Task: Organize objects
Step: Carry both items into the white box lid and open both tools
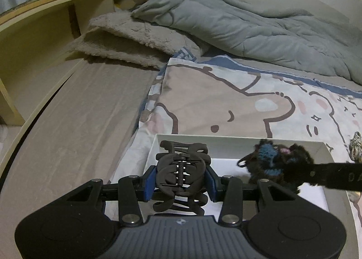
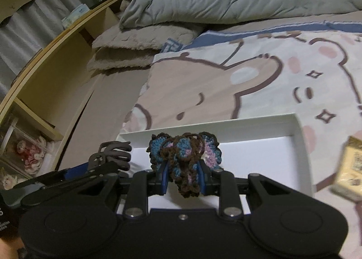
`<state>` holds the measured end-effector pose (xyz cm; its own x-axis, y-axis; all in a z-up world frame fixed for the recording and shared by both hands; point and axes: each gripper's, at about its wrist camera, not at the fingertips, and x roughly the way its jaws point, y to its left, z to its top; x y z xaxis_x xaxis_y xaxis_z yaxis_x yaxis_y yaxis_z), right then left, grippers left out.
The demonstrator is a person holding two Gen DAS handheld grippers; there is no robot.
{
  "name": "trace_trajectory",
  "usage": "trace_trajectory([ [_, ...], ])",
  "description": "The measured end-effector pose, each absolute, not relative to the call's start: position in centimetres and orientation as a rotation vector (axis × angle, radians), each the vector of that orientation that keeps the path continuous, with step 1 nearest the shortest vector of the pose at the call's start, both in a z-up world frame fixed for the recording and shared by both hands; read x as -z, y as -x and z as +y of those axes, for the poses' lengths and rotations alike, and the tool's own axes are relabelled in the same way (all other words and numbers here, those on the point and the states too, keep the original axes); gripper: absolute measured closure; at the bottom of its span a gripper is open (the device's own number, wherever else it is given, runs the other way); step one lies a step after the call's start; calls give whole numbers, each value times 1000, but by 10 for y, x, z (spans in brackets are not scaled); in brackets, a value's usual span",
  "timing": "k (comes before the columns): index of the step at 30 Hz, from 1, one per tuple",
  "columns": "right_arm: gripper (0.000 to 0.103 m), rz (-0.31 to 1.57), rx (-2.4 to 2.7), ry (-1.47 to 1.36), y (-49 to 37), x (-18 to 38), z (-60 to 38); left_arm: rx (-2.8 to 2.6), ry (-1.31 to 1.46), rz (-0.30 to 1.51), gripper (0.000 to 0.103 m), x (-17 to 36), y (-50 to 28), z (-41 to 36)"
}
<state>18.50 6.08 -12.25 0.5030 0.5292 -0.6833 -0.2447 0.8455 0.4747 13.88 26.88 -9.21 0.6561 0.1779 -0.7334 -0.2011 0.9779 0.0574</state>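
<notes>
The left gripper (image 1: 180, 182) had its blue-padded fingers (image 1: 149, 183) clamped on a matte dark claw clip (image 1: 181, 175) with curved teeth and a coiled spring, held over the near left part of a shallow white box (image 2: 301, 137). Just to its right, the right gripper (image 2: 183, 178) pinched a ruffled crochet scrunchie (image 2: 184, 157) of brown, blue and pink yarn, also above the box. The box lay on a smooth cartoon-bear blanket (image 1: 215, 100) on the bed, with a quilted grey duvet (image 1: 226, 21) and fuzzy beige pillows (image 1: 126, 37) beyond.
</notes>
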Motion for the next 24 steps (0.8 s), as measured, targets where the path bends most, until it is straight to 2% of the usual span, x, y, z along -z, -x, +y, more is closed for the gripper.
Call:
trace_trajectory([
  [4,77,931,-481,-364,-188,127,74,-210,20,809,55,96,-141,270],
  [6,76,927,-494,-396,-189,129,78,-221,26,821,37,96,-143,272],
  [7,76,932,-502,-413,-190,132,80,-223,30,820,34,96,-142,273],
  [13,61,992,-510,-460,-194,140,81,-210,4,848,34,92,-138,270],
  [24,61,968,-478,-396,-185,135,65,-211,9,865,34,83,-127,263],
])
